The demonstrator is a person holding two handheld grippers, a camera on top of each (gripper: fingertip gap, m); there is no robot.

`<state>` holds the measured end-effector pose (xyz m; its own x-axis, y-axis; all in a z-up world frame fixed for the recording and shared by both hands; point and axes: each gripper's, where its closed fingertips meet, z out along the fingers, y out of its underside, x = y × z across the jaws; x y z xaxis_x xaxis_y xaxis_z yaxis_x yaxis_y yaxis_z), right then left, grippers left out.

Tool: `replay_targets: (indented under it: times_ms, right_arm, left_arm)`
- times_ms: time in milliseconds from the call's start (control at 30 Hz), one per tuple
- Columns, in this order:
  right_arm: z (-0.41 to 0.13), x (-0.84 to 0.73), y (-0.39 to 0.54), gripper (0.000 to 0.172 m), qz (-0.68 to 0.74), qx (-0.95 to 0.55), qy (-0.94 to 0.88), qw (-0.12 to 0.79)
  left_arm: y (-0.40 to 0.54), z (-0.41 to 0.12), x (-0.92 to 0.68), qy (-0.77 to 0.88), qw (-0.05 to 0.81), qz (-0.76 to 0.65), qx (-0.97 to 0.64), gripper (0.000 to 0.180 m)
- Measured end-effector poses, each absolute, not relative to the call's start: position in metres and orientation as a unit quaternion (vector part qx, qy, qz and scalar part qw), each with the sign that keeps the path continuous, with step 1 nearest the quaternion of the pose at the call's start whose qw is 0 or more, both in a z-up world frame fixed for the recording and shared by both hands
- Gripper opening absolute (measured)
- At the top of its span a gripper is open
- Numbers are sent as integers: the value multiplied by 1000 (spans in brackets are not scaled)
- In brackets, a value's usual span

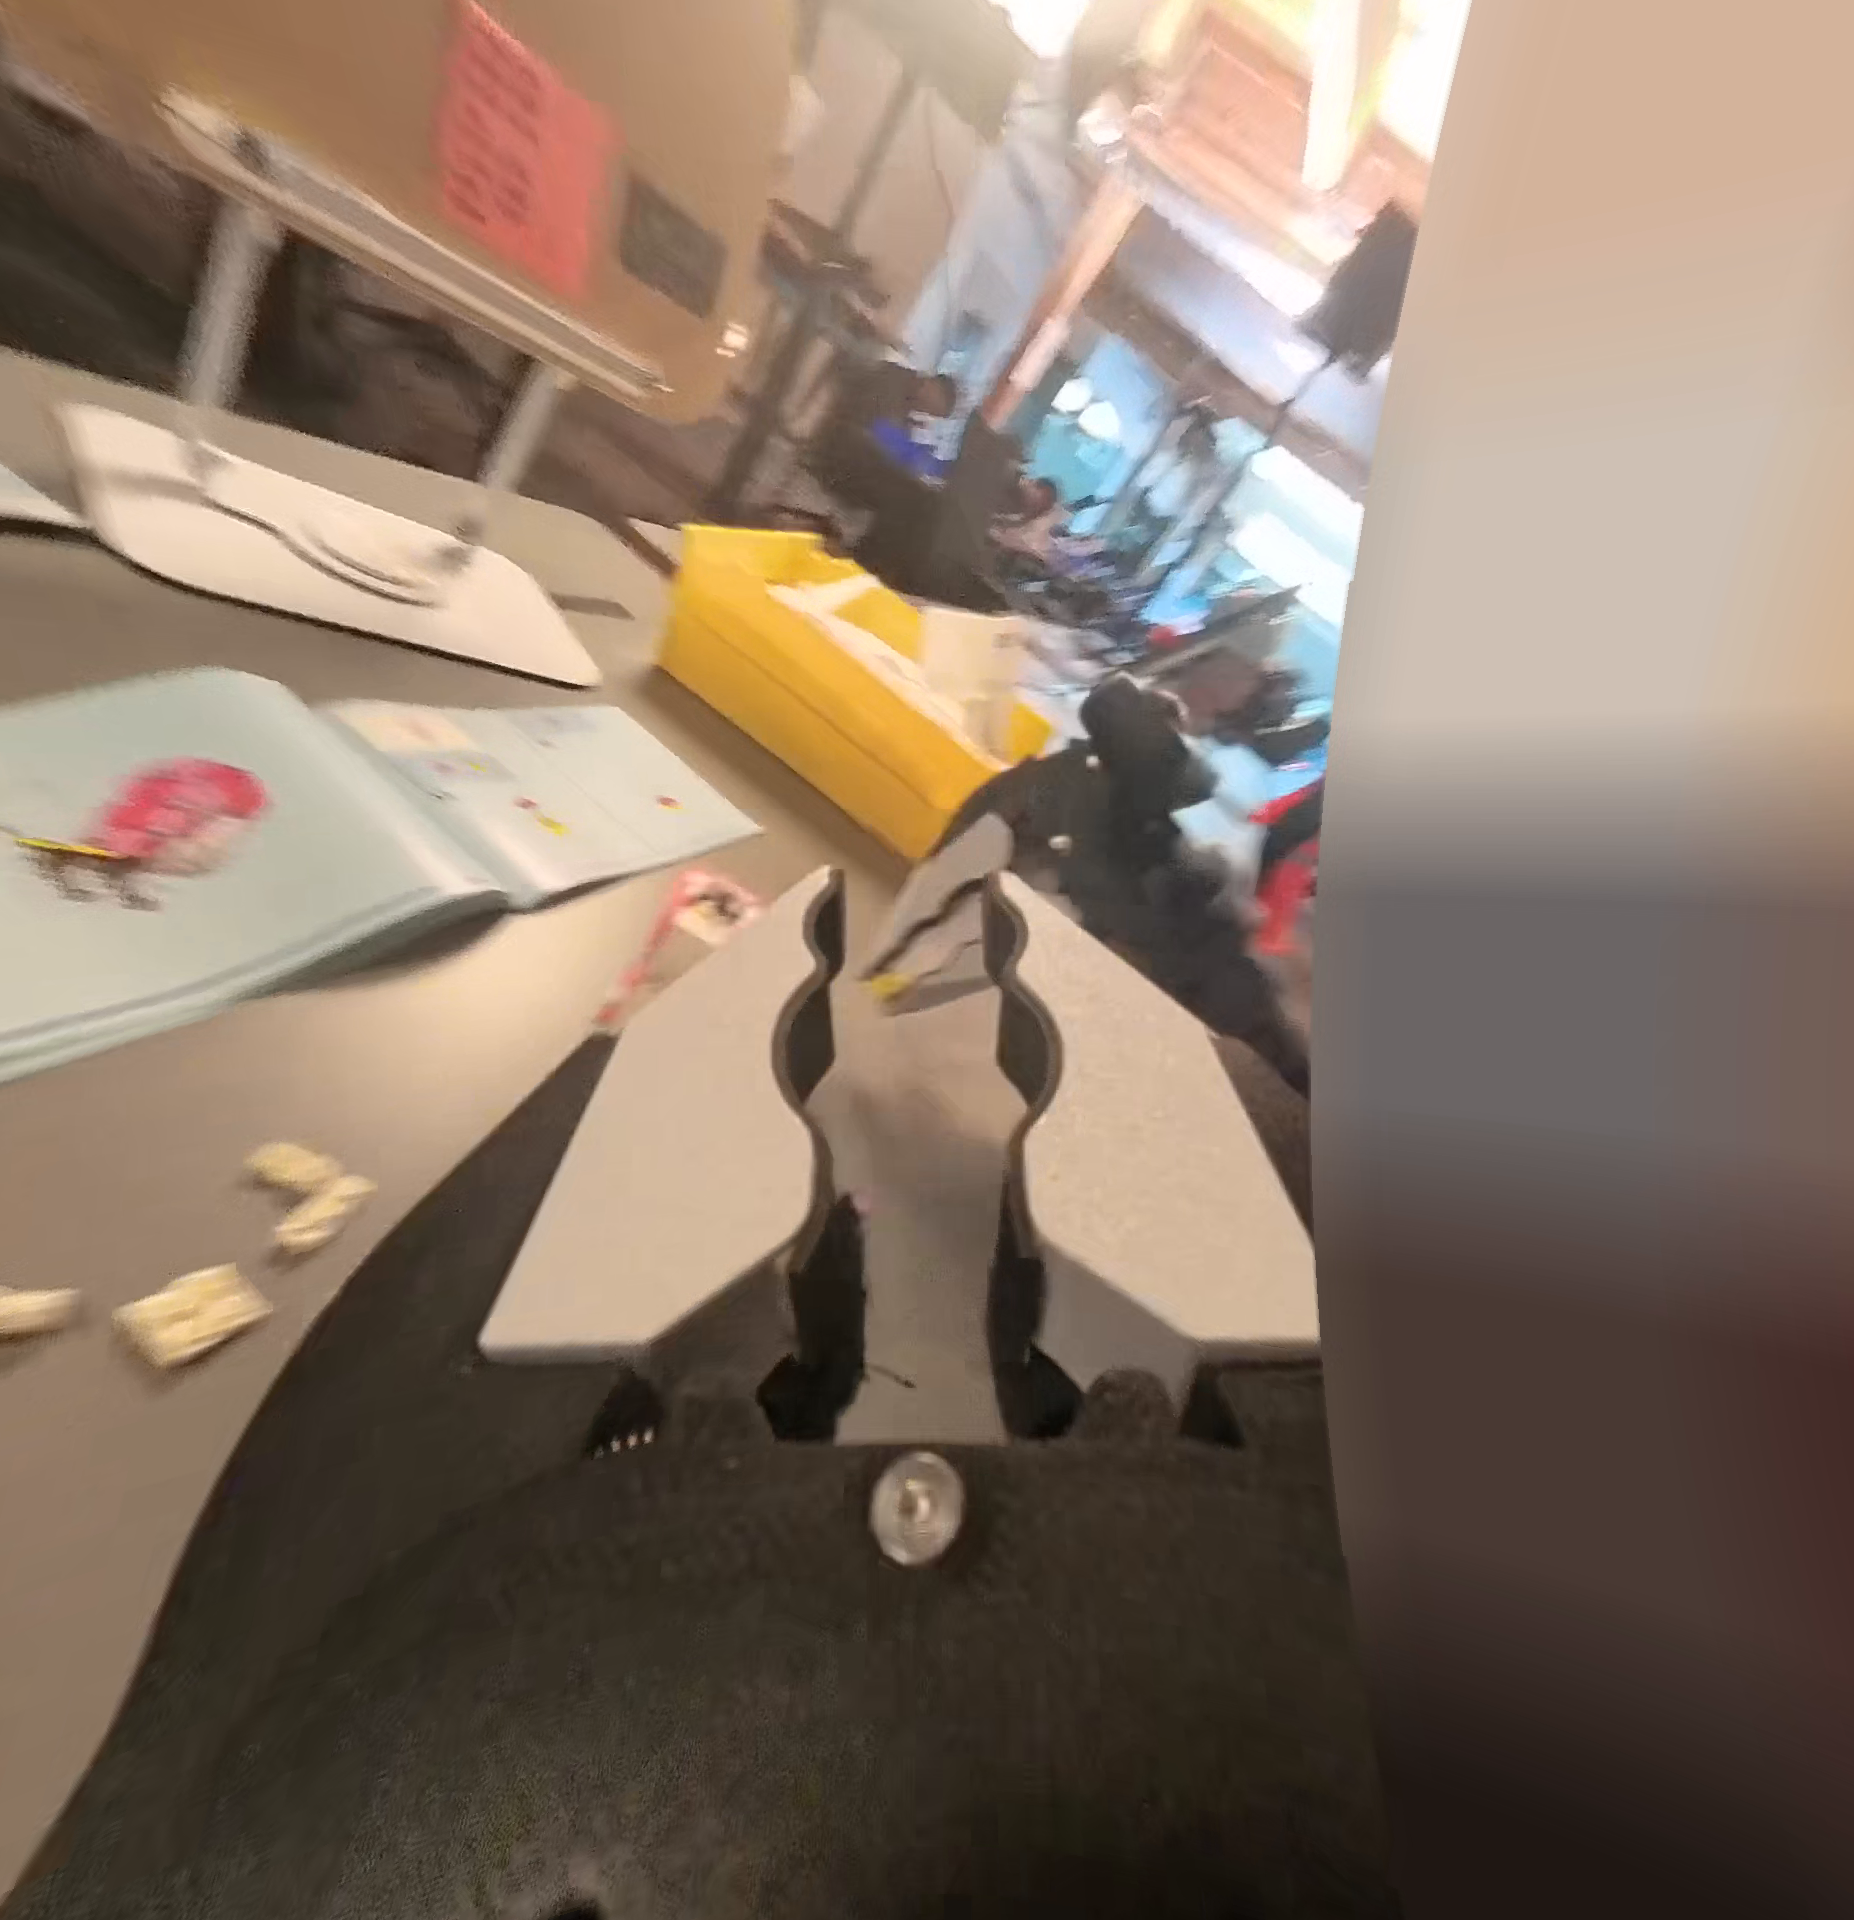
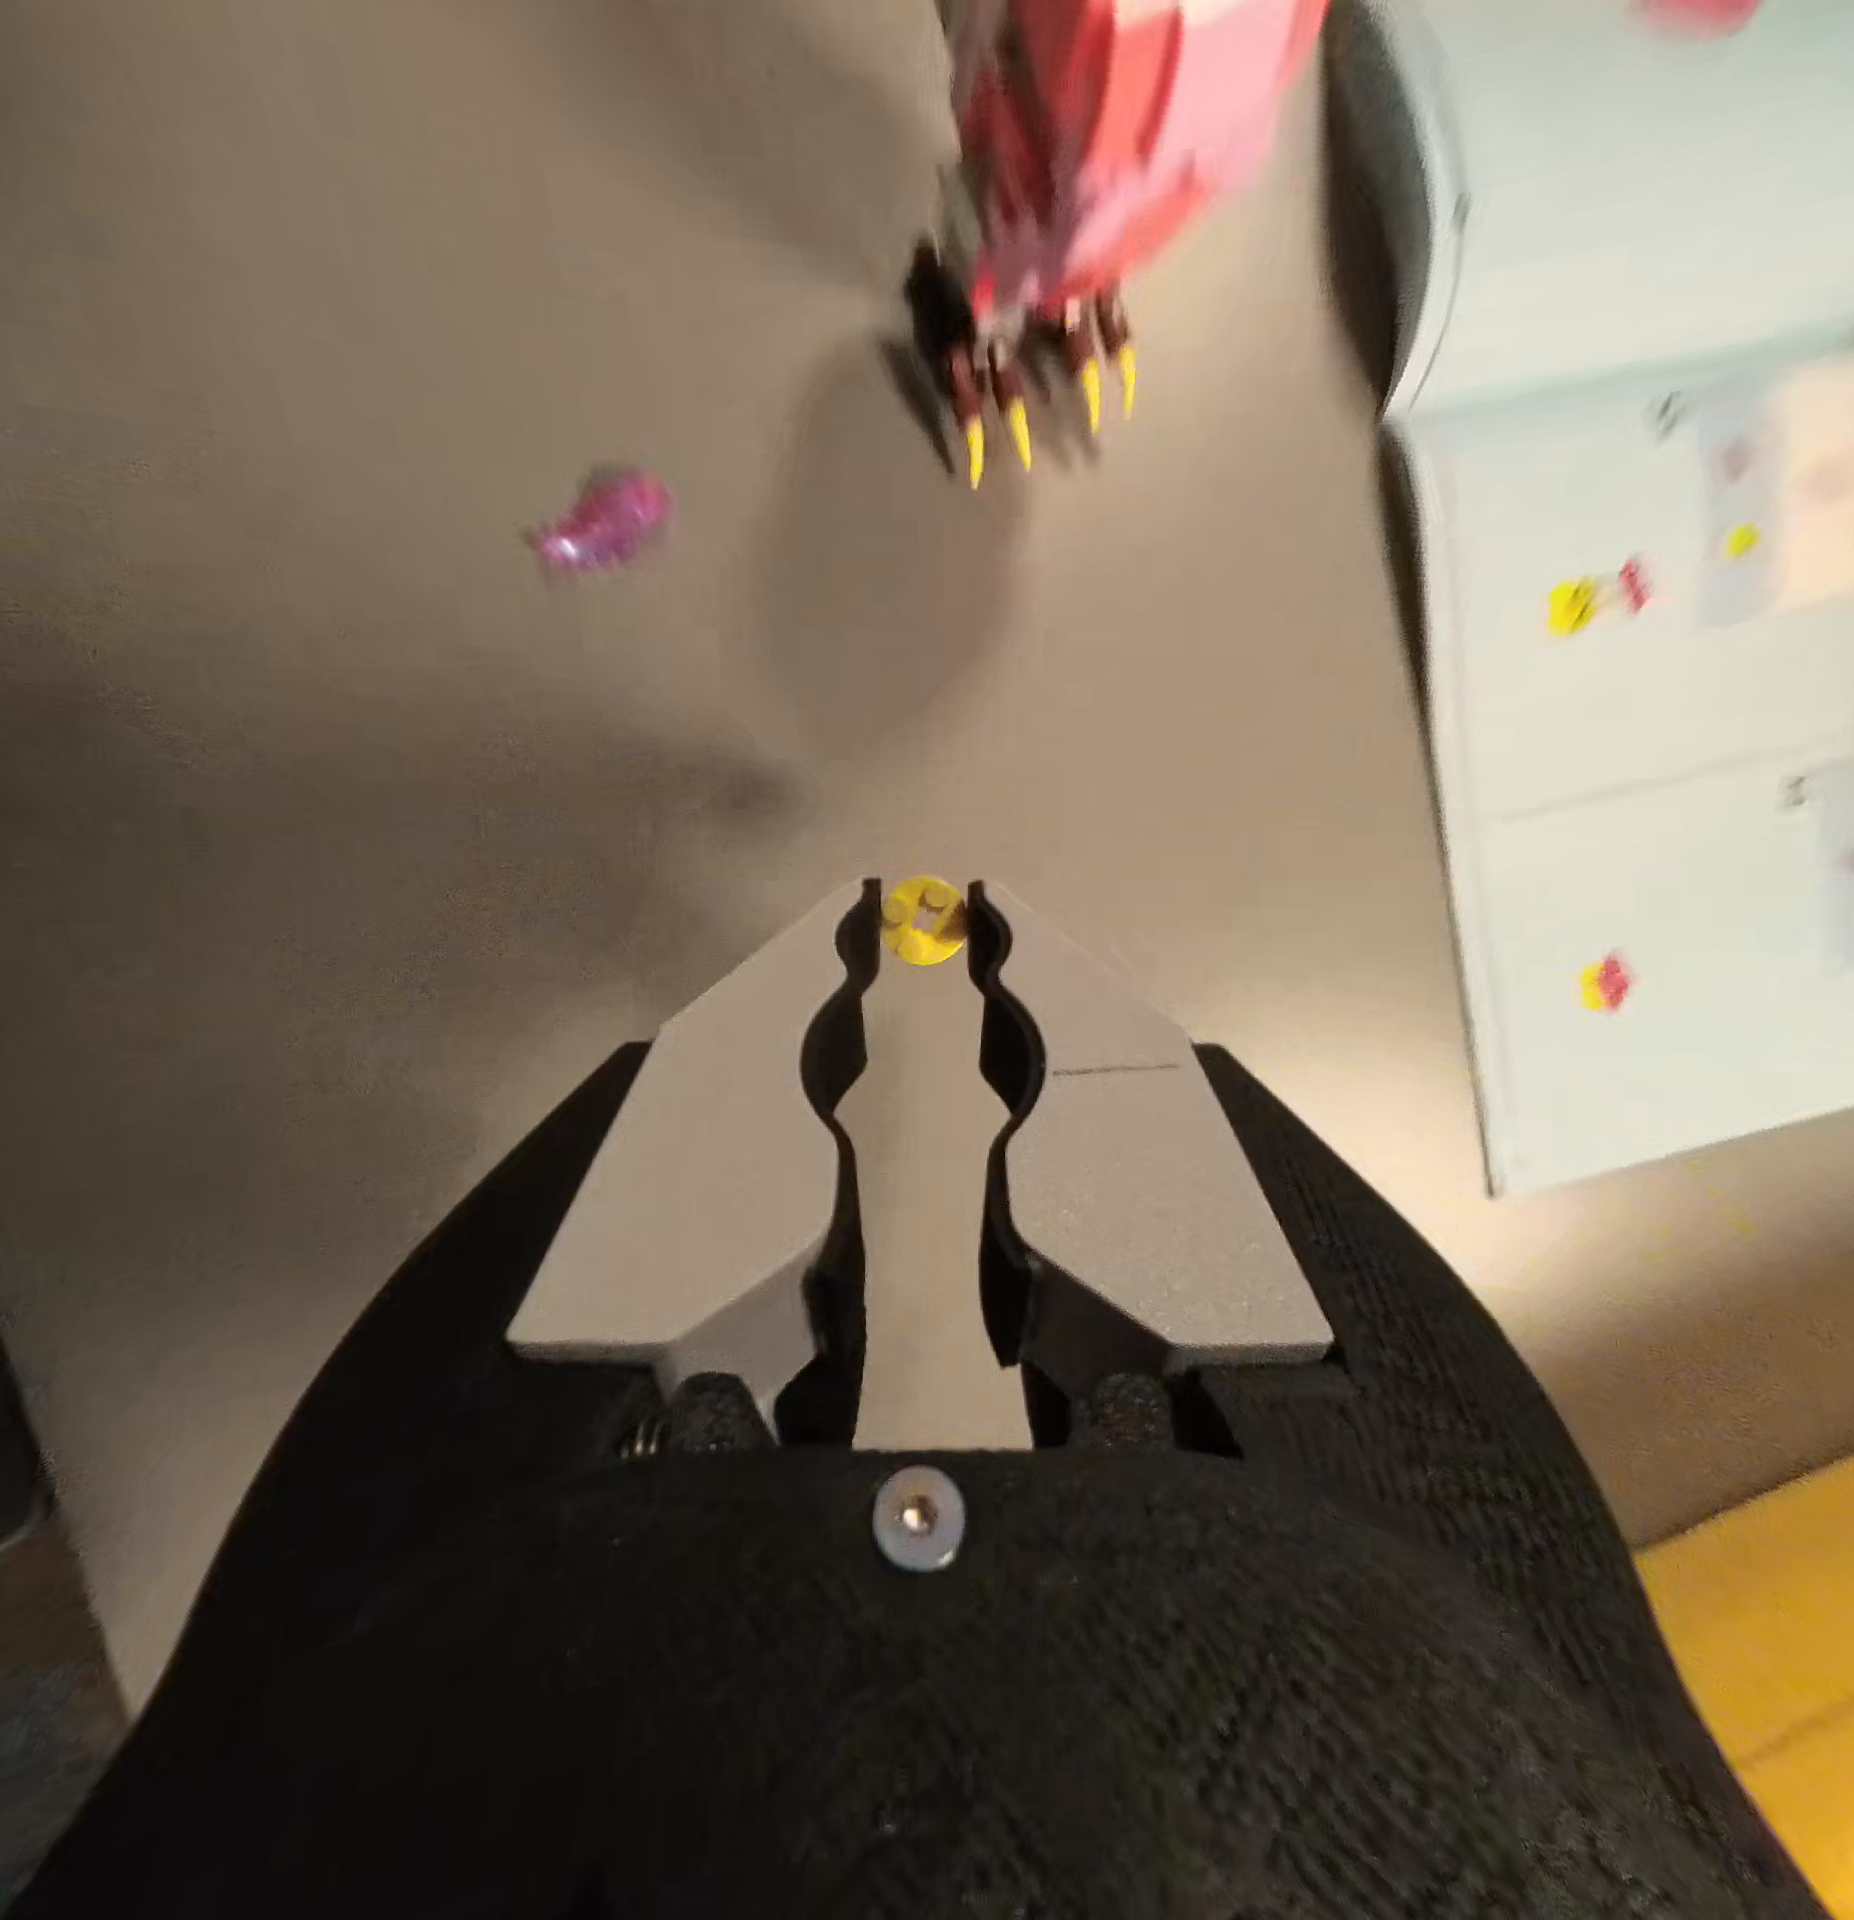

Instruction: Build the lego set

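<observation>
While my right gripper (image 2: 923, 914) pinches small round yellow brick (image 2: 925, 925) between both pads at frame centre, blurred red-and-black model with yellow claws (image 2: 1048, 260) sits upper centre, pink piece (image 2: 601, 520) upper left, open booklet (image 2: 1671, 623) right edge. My left gripper (image 1: 918, 914) parted, nothing between pads; other gripper's tips show just beyond them. Cream bricks (image 1: 185, 1320) lower left, yellow bin (image 1: 840, 686) centre. Judgement: keep pinch steady, brick level, move slow.

Left gripper (image 1: 915, 914) parted, bare, above the table (image 1: 279, 1091); right gripper (image 1: 928, 940) just ahead, beside a yellow bin (image 1: 798, 707).
</observation>
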<state>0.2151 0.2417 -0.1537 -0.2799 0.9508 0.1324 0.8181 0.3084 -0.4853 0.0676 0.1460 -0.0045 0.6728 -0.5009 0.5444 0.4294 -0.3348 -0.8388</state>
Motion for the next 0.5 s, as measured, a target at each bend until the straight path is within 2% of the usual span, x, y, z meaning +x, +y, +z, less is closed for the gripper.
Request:
replay_targets:
  times_ms: [100, 200, 333, 500]
  right_arm:
    - [-175, 223, 251, 15, 131, -588, -784, 149]
    - [-185, 223, 253, 15, 132, -594, -784, 122]
    - [-185, 219, 250, 15, 141, -580, -792, 129]
    - [-185, 215, 245, 28, 165, -591, -779, 131]
  left_arm:
    - [143, -1, 56, 49, 610, -271, -743, 29]
    - [139, 10, 50, 59, 628, -214, -746, 35]
    - [132, 17, 30, 45, 641, -167, -747, 42]
    - [117, 24, -2, 22, 657, -97, -748, 50]
